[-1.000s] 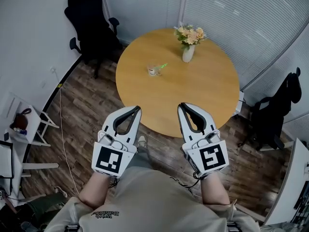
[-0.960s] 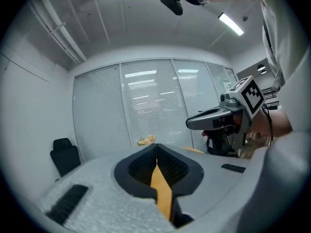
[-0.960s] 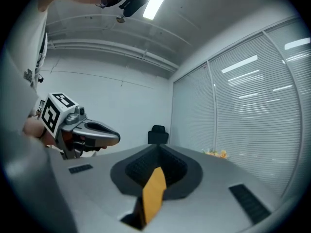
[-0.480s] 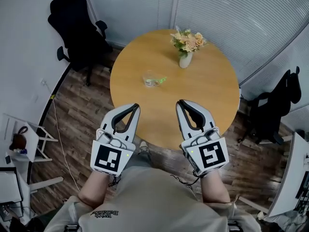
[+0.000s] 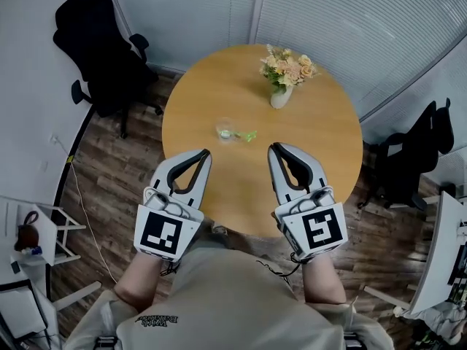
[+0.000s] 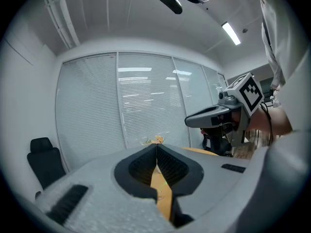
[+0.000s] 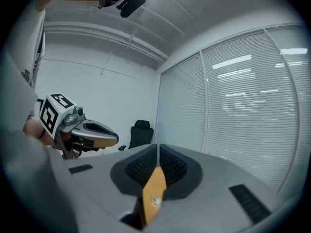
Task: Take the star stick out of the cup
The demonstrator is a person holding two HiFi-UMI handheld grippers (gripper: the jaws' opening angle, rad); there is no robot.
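No part of the job was done yet. The small clear cup (image 5: 225, 130) sat in the middle of the round wooden counter (image 5: 321, 138), and the green star stick (image 5: 249, 134) poked out of it. The left claw (image 5: 202, 154) and the right claw (image 5: 274, 150) were both pressed together and held nothing. They hung over the near edge, well apart from the cup. Reaching, grabbing and pulling were all left to do.

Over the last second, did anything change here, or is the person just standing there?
The person has stepped closer to the round table, so the left gripper and right gripper now reach further over its near edge, toward the clear cup with the green star stick. Nothing was grabbed or let go: both grippers stayed shut and empty. The cup, stick and flower vase stayed put.
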